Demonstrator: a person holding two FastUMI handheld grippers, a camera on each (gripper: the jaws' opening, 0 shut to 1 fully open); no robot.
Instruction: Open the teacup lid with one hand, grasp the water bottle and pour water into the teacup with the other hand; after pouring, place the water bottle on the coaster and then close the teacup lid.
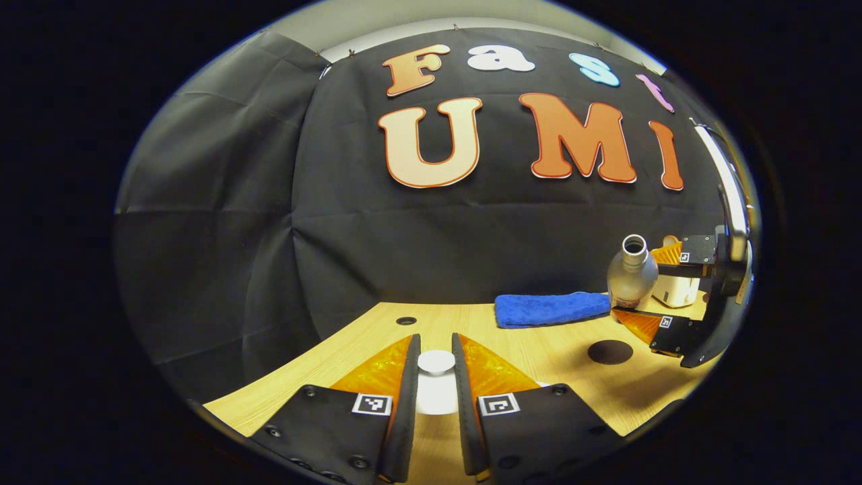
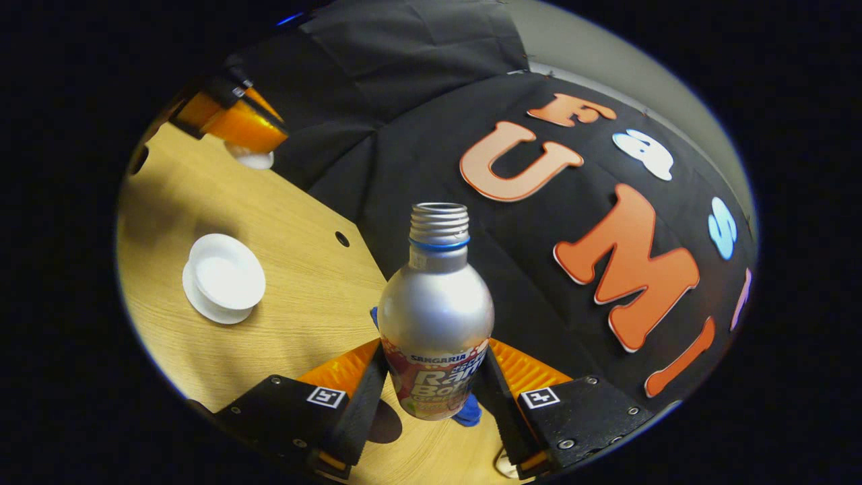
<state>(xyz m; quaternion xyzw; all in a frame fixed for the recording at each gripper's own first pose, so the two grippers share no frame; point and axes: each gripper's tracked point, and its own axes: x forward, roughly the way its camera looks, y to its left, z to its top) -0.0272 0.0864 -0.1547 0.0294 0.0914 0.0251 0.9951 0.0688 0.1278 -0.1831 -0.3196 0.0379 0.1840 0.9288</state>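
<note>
Silver uncapped water bottle (image 2: 435, 303) tilts in right tongs (image 2: 431, 377); teacup (image 2: 225, 277) open.

Count, left gripper view: one water bottle (image 1: 632, 276) at right; one blue towel (image 1: 551, 308) right of centre; one dark round coaster (image 1: 610, 351) lower right; one white teacup lid (image 1: 436, 362) at bottom centre; two grippers.

Right gripper view: one open teacup (image 2: 225, 275) at left on the bench (image 2: 303, 296).

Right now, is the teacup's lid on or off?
Off. The left hand-held gripper holds the white lid between its fingers, and the teacup sits uncovered on the table.
</note>
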